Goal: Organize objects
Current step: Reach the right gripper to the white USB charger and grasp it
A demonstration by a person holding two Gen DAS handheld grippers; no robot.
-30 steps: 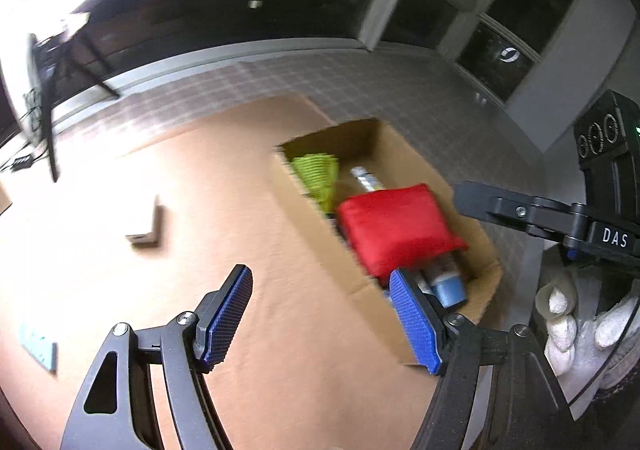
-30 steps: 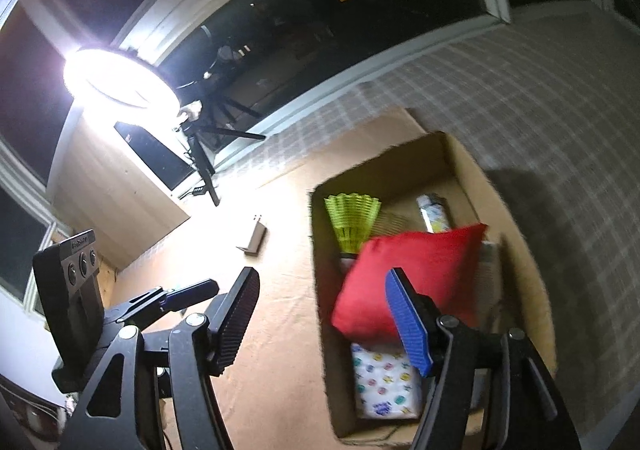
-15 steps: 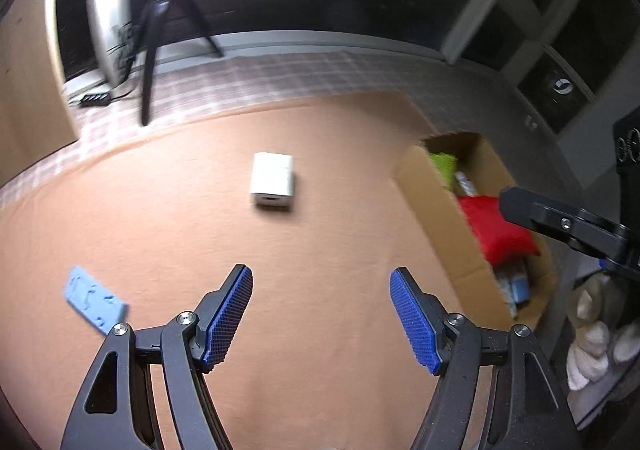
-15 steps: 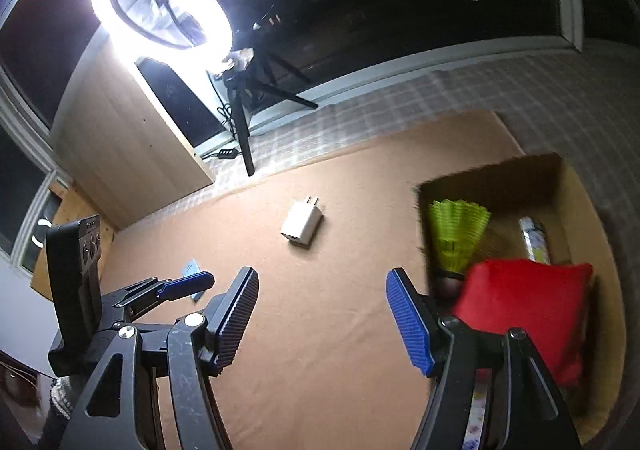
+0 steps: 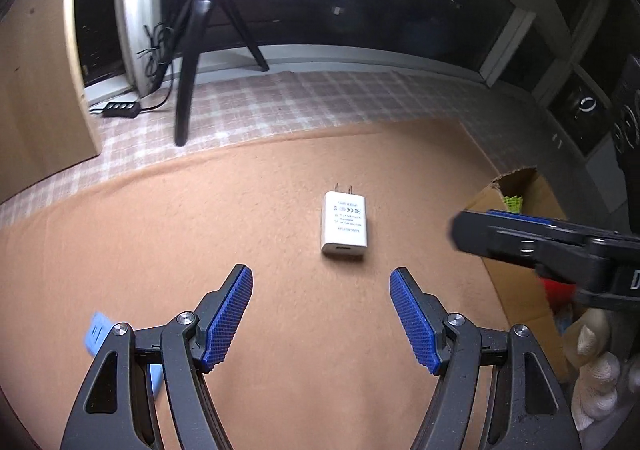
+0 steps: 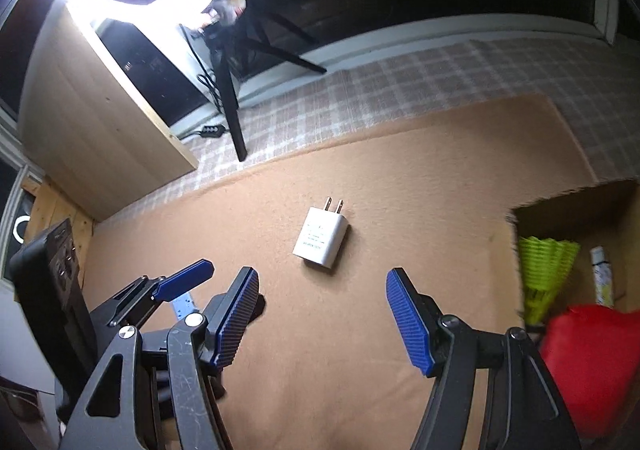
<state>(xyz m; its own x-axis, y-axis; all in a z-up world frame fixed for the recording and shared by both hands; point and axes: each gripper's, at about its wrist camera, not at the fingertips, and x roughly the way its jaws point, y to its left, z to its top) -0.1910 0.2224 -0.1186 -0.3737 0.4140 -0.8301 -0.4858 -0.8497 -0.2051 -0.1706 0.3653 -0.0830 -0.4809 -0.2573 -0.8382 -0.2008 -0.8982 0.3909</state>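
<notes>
Both grippers, left (image 5: 321, 292) and right (image 6: 322, 294), hang wide open with nothing between the jaws. The white charger (image 6: 320, 237) lies flat on the brown mat (image 6: 400, 154), just ahead of both, cardboard box (image 6: 576, 206) off right. Risk I'd guess: pads skidding off that slick low shell (prongs could snag the mat too).

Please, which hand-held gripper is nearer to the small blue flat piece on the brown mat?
Left. The left hand-held gripper is directly beside the small blue flat piece, its left finger overlapping it. The right hand-held gripper sits further right, facing the white charger.
</notes>
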